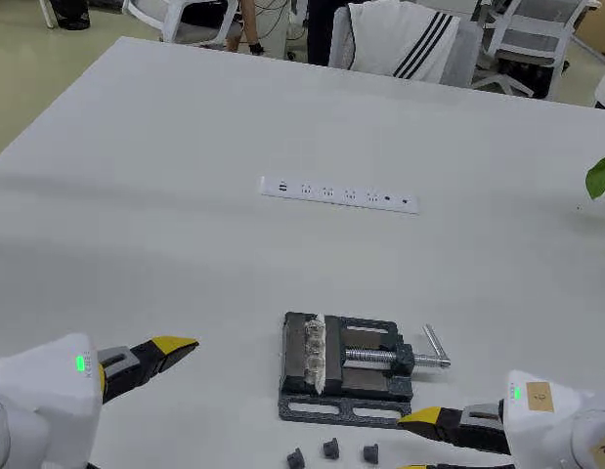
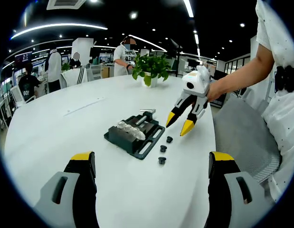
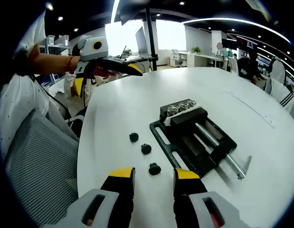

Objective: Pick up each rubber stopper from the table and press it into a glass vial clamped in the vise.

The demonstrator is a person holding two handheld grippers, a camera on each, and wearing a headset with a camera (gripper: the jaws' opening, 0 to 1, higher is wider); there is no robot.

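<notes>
Head view — power strip point(image 1: 338, 193) (beyond vise point(image 1: 346, 369))

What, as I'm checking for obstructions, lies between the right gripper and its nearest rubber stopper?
Only bare table; the right gripper view shows the rubber stopper just ahead of the right gripper.

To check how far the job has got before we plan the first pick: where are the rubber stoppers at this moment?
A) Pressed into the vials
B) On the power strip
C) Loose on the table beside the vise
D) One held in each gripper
C: the three rubber stoppers lie loose on the table beside the vise, apart from the vials clamped in it.
</notes>
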